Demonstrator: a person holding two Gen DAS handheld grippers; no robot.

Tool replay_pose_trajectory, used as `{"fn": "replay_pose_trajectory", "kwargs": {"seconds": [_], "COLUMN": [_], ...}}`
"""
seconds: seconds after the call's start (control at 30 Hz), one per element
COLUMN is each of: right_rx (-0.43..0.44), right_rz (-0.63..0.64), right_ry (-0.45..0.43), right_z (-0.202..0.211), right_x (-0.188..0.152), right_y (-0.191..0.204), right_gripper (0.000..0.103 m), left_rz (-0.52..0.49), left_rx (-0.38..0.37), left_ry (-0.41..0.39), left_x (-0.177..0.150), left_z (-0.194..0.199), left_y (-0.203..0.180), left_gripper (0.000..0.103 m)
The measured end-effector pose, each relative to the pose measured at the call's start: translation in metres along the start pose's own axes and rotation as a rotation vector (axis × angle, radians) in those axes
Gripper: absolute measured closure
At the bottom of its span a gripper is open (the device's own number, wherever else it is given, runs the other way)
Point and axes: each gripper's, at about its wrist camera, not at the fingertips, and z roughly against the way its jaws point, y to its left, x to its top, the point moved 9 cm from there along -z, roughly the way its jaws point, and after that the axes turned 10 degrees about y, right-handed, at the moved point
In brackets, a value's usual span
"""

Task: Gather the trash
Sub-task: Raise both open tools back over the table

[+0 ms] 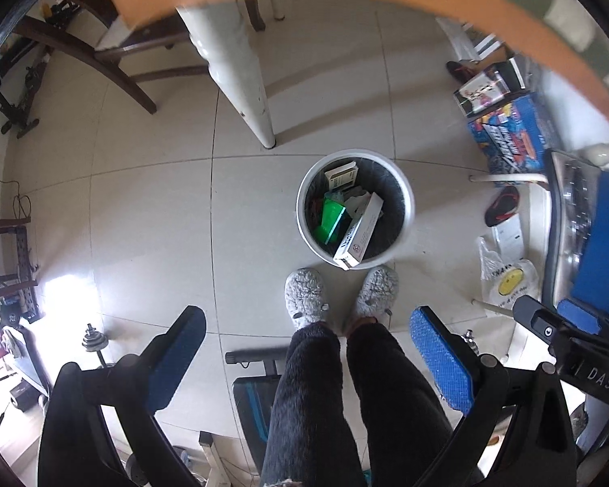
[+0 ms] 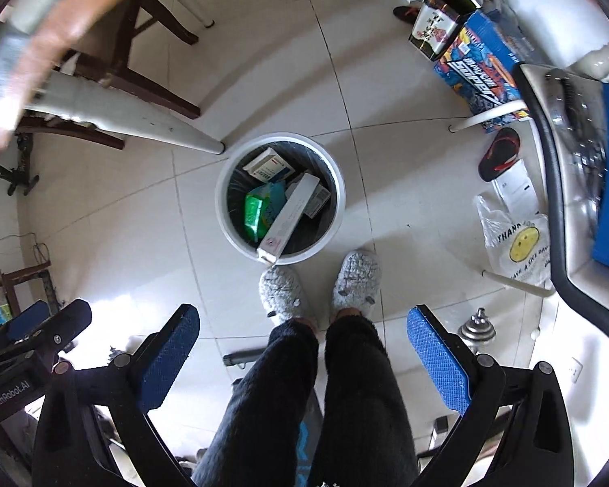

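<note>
A white round bin (image 1: 406,219) with a black liner stands on the tiled floor, also in the right wrist view (image 2: 337,186). Inside lie a long white carton (image 1: 359,233) (image 2: 292,215), a green packet (image 1: 332,213) (image 2: 253,213) and a small white box (image 1: 341,174) (image 2: 270,164). My left gripper (image 1: 308,349) is open and empty, high above the floor, nearer than the bin. My right gripper (image 2: 304,345) is open and empty, likewise high above the floor. The right gripper's finger (image 1: 548,324) shows at the left view's right edge.
The person's legs and grey slippers (image 1: 304,300) (image 2: 357,280) stand next to the bin. A white table leg (image 1: 247,81) and dark chair (image 1: 113,65) are behind. Boxes (image 2: 479,69), a plastic bag (image 2: 515,243), a sandal (image 2: 499,154) and dumbbells (image 2: 477,330) lie around.
</note>
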Motion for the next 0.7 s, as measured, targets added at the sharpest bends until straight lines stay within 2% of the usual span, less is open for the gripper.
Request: {"fn": "replay_pose_trajectory", "kwargs": {"seconds": [0.23, 0.33, 0.53, 0.7], "right_rx": [0.04, 0.071, 0.155, 0.16], "right_rz": [-0.007, -0.024, -0.065, -0.087], "right_ry": [-0.029, -0.062, -0.159, -0.288], "right_z": [0.087, 0.126, 0.208, 0.285], "right_x": [-0.04, -0.047, -0.028, 0.016], "right_y": [0.017, 0.025, 0.034, 0.017], "right_gripper": [0.0, 0.0, 0.0, 0.0], "left_rz": [-0.029, -0.061, -0.134, -0.184], "left_rx": [-0.031, -0.026, -0.002, 0.028], "left_ry": [-0.053, -0.134, -0.328, -0.425], "left_x": [-0.014, -0.006, 0.048, 0.11], "left_z": [0.073, 0.116, 0.208, 0.263], "left_y": [0.001, -0.005, -0.033, -0.066], "left_gripper": [0.0, 0.0, 0.0, 0.0]}}
